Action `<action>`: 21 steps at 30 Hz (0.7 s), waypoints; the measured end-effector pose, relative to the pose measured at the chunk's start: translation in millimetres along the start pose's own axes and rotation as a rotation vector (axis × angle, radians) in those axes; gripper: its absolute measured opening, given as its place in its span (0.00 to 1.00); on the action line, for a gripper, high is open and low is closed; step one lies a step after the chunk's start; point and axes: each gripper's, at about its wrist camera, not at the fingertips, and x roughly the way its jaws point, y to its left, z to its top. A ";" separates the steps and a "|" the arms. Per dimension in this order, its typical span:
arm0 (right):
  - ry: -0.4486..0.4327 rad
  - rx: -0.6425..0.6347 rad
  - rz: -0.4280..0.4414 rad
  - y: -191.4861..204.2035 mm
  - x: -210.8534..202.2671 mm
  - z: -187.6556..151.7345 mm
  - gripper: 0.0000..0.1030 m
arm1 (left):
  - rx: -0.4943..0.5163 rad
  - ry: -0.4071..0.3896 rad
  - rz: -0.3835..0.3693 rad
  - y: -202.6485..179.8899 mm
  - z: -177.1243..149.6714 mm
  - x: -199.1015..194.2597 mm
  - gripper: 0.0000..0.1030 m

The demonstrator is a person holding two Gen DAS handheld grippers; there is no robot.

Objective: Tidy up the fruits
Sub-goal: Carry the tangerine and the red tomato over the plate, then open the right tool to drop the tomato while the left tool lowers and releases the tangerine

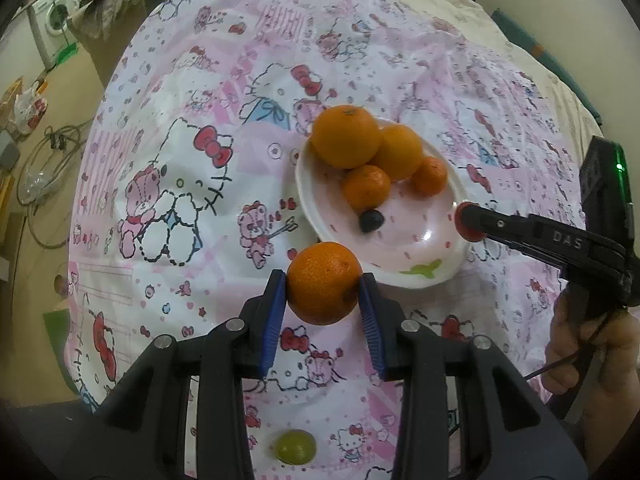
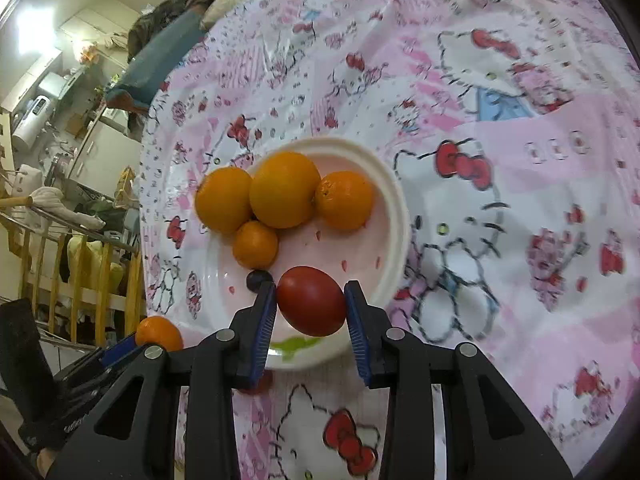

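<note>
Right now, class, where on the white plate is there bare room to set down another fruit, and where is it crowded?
The white plate is bare on its near half, between the dark berry, the green leaf print and the rim. The far-left side is crowded with four oranges.

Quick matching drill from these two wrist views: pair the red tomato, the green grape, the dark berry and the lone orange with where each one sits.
1. red tomato
2. green grape
3. dark berry
4. lone orange

A. in the left claw
B. on the white plate
C. on the tablecloth
D. in the right claw

Pairs: 1-D, 2-C, 3-B, 4-A
</note>
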 end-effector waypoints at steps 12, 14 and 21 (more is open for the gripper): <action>0.023 0.052 -0.019 -16.8 19.4 6.2 0.38 | 0.003 0.029 0.006 4.3 1.0 14.7 0.32; 0.021 0.061 -0.012 -18.1 18.2 7.0 0.44 | 0.016 0.028 0.005 -1.4 2.5 15.3 0.32; -0.059 0.089 0.030 -19.6 -9.4 7.6 0.67 | 0.075 0.011 -0.007 -30.0 24.3 20.3 0.32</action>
